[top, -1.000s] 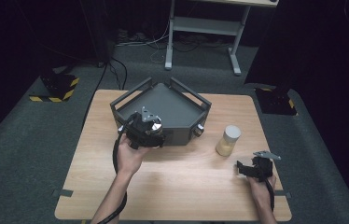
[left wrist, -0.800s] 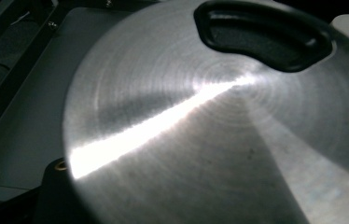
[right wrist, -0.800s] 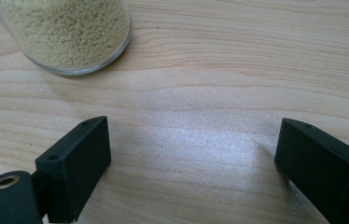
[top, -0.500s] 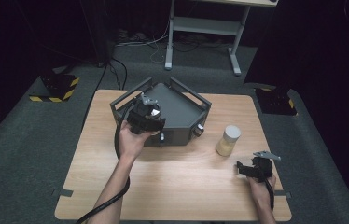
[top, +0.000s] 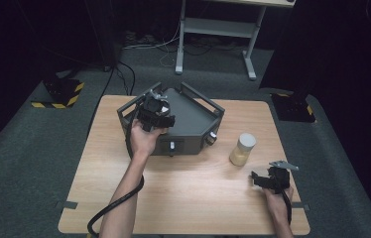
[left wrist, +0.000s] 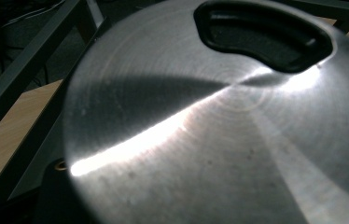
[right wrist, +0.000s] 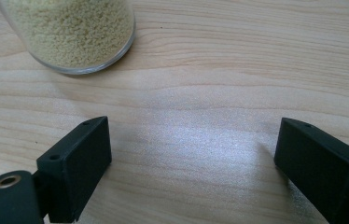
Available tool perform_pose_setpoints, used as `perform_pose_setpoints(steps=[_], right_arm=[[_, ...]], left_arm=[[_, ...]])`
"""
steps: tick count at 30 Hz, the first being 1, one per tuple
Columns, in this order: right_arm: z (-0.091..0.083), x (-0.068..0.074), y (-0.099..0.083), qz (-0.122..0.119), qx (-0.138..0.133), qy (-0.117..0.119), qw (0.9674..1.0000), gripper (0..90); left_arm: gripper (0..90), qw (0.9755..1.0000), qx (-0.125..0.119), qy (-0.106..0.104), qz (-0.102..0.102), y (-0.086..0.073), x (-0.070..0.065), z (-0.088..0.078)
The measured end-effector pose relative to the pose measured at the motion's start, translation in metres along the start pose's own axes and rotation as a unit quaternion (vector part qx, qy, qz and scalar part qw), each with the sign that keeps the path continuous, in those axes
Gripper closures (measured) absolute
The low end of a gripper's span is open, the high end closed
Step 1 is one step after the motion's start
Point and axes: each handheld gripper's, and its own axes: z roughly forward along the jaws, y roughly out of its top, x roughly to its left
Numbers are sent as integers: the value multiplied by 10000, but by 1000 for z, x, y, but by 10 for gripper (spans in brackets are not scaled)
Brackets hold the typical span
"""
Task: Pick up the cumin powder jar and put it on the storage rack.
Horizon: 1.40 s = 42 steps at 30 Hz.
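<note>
Left gripper (top: 154, 113), jaws closed on a round metal lid (left wrist: 219, 140), is over the grey tray (top: 196, 116). Right gripper (right wrist: 191, 163), jaws wide and empty, rests near the upright grain jar (top: 243, 148) on the table (top: 193, 198).

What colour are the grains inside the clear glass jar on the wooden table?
Pale yellow-beige grains; the right gripper view shows them best.

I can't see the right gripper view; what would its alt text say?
Two black tongs stand wide apart with nothing between them, low over a pale wooden table. At upper left stands the base of a clear jar filled with small yellowish grains, apart from the tongs.
</note>
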Motion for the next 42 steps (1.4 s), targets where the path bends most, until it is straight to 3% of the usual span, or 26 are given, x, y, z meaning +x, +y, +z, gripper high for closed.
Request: perform_pose_setpoints(steps=[8, 9, 11, 24, 42], right_arm=[[0, -2, -1, 20, -19, 30, 10000, 104], [0, -2, -1, 21, -18, 31, 10000, 104], [0, -2, -1, 22, -18, 35, 10000, 104], [0, -2, -1, 37, -20, 44, 10000, 104], [0, -2, -1, 16, -17, 28, 10000, 104]], left_arm=[[314, 9998, 24, 131, -135, 1, 4, 16], [314, 9993, -102, 152, -313, -3, 1, 19], [314, 9997, 7, 174, -190, 0, 5, 19], [314, 9993, 39, 242, -293, -2, 5, 32], [314, 9992, 69, 279, -274, -7, 5, 40]])
